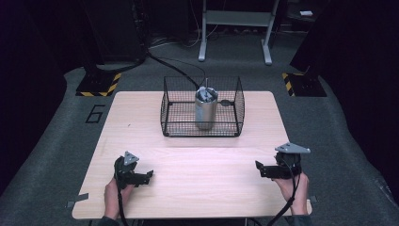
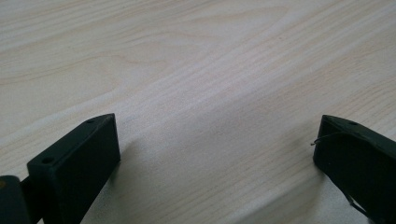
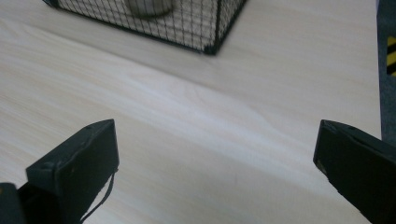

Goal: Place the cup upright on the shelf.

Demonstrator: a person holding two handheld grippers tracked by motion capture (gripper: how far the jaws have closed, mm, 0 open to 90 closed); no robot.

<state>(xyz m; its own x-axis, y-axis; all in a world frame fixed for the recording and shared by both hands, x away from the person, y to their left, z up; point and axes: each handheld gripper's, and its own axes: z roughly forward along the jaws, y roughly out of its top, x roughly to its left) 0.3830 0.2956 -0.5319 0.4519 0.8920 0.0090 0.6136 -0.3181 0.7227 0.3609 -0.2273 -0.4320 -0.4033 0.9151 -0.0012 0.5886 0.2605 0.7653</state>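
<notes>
while both spread-jawed grippers, left gripper (image 1: 149,175) and right gripper (image 1: 258,168), grasp nothing, the metal can (image 1: 206,109) stands in the wire basket (image 1: 179,123).

Cup (image 3: 148,6) top cut off behind basket (image 3: 205,28) mesh.

A black wire basket (image 1: 175,123) holds a silvery, perhaps steel, cup (image 1: 205,113) on pale wood-grain table (image 1: 197,183).

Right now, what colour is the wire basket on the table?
The wire basket is black, a mesh of thin wires. The high view shows it best.
</notes>
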